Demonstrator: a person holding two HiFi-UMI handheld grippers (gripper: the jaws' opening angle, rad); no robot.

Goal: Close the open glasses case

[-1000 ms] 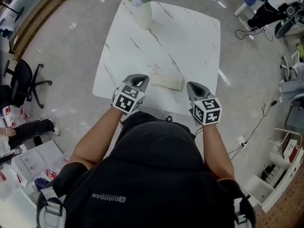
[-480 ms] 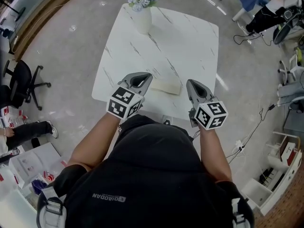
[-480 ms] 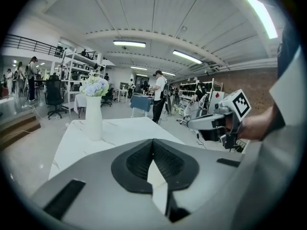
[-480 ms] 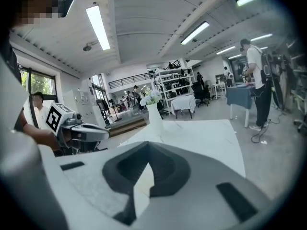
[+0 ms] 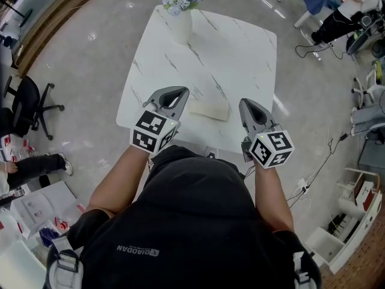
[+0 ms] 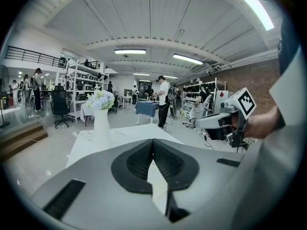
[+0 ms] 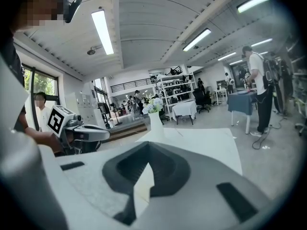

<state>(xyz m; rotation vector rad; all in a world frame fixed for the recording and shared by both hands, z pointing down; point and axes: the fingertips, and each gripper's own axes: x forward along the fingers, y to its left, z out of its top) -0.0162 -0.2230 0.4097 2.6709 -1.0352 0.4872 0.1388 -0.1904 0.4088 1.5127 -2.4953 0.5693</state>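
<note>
The pale glasses case [image 5: 209, 108] lies near the front edge of the worktop [image 5: 240, 53], its long axis left to right, between the left tongs [image 5: 182, 93] and right tongs [image 5: 245, 104], both pressed together, empty, the left slightly nearer.

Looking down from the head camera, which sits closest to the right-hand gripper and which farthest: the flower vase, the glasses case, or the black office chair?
1. Glasses case, on the table just left of the right gripper.
2. Flower vase, at the table's far edge.
3. Black office chair, off the table, far left.
</note>
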